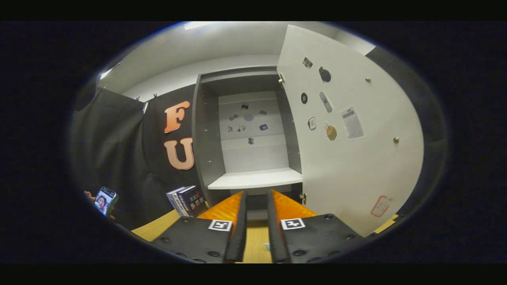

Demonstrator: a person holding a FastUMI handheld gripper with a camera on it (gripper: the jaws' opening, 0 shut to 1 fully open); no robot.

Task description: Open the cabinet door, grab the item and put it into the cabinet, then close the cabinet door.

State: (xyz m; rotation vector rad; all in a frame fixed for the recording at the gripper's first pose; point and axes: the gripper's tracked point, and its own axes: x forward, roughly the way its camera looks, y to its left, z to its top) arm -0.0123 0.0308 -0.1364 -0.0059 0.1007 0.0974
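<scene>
Black-cased phone (105, 200), held up by a person's hand, shows at the far left beside the booth wall. Right of it, a pair of dark blue books (187, 200) stands on the pale yellow wooden table (156, 227), just left of the claw (256, 206) and leaning near the cabinet's side. These look like the item to be stowed, though that is a judgement.

Ahead of the claw stands the grey open cabinet (206, 138), its white shelf (255, 179) bare just beyond the fingertips and small stickers dotting its back panel. The claw's two fingers are parted by a narrow gap and hold nothing; they point at the shelf's front edge.

Further right, the white cabinet door (356, 158) is swung wide open, hinged beside the shelf and carrying stickers and a paper sheet.

From here the risk is in the swing left to the books: the fingers are too close together to straddle both, so they could knock them over against the cabinet's side unless opened first.
</scene>
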